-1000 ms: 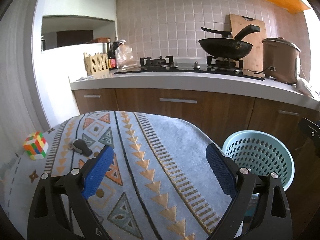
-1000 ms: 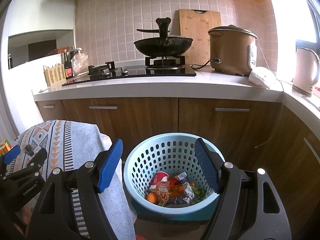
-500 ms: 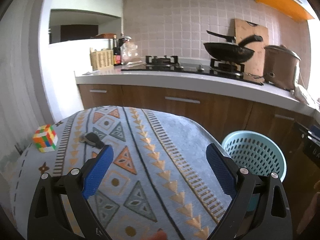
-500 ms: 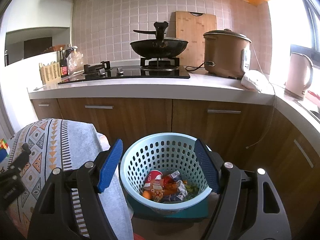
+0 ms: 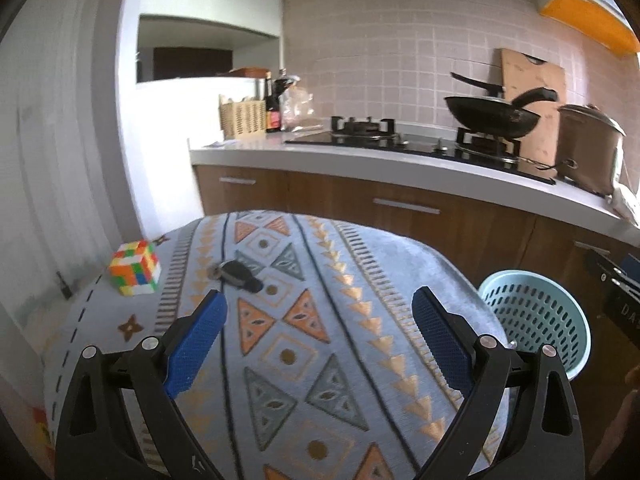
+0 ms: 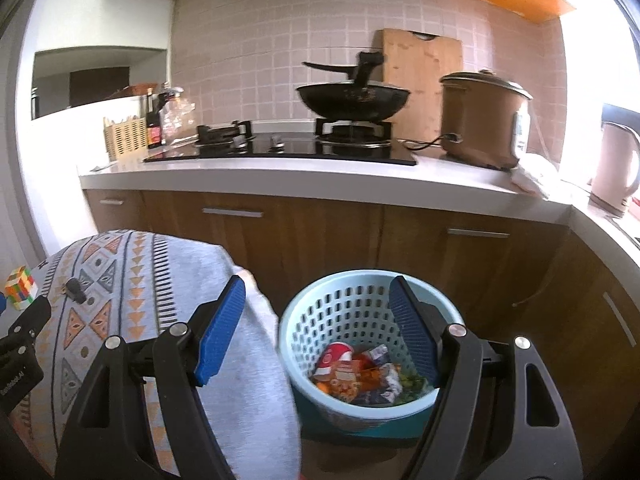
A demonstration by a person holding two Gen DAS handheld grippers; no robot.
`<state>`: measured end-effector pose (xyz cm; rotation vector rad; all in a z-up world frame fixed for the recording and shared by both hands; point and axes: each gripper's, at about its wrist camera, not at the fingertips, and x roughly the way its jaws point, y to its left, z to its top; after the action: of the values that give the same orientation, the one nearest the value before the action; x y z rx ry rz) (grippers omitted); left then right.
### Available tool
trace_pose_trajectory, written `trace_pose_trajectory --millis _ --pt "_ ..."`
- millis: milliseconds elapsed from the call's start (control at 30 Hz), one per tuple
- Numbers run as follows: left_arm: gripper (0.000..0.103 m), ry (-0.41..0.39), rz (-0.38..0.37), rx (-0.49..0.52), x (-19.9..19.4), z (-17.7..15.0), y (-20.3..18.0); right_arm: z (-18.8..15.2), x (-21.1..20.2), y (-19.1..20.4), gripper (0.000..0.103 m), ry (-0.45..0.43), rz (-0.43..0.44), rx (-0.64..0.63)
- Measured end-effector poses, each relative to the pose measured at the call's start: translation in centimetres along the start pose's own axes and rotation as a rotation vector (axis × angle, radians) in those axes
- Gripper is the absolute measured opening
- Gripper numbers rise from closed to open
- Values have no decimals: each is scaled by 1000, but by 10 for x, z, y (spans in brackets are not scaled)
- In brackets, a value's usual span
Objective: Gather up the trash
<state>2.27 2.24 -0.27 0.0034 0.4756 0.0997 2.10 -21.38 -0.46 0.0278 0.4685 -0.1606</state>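
Note:
A light blue perforated trash basket (image 6: pixel 316 320) stands on the floor beside the table, with several wrappers and scraps (image 6: pixel 360 376) inside; it also shows in the left wrist view (image 5: pixel 536 316). My right gripper (image 6: pixel 316 320) is open and empty, above and in front of the basket. My left gripper (image 5: pixel 318 328) is open and empty over the patterned tablecloth (image 5: pixel 304 360). A black key fob (image 5: pixel 238 274) and a colourful puzzle cube (image 5: pixel 134 268) lie on the cloth ahead of the left gripper.
A kitchen counter (image 6: pixel 320 180) runs behind, with a gas hob, a black wok (image 6: pixel 352 98), a brown rice cooker (image 6: pixel 482 120), a cutting board and bottles. Brown cabinets (image 6: pixel 320 236) stand below. The left gripper's body (image 6: pixel 20 344) shows at the right wrist view's left edge.
Both grippers have pulled back and risen a little, staying open. The table and basket look farther away, and the cube and key fob sit more centrally in the left view.

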Motion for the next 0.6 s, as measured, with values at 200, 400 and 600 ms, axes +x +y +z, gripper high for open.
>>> trace_pose_trajectory --millis 200,400,600 --pt "91 18 72 -34 0 -1 30 -5 5 40 70 19 78 -56" --pt "91 61 178 -68 3 -11 71 -16 16 93 70 73 176 -127" --pt "91 155 293 -129 13 -34 124 -43 29 157 70 174 281 -219"
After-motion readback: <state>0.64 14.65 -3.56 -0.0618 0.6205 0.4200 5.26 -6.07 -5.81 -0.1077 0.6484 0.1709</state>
